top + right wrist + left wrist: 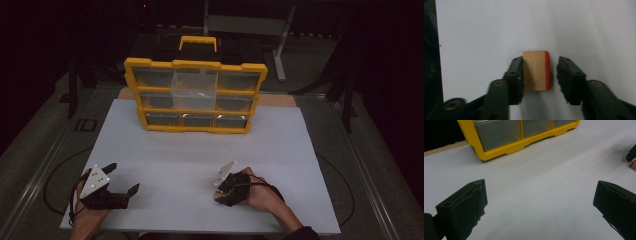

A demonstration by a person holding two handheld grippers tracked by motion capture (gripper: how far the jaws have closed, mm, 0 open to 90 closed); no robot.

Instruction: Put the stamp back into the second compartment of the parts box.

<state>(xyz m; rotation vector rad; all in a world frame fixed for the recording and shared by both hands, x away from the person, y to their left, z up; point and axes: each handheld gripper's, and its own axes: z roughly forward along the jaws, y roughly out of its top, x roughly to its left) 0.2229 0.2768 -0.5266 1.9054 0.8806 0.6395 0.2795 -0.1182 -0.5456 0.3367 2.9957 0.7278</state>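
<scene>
Gripper [539, 73] straddles wooden block [535, 71] (right pad apart).

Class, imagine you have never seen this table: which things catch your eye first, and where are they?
The yellow plastic drawer cabinet with clear drawers stands at the far edge of the white table, one clear drawer pulled out. Near the front, the right claw straddles a small wooden block with a red edge; a gap remains on the red side. The left claw gapes open.

Tan wooden block [534, 71] with one red edge; yellow organiser [195, 95]; seemingly white table [200, 150].
</scene>
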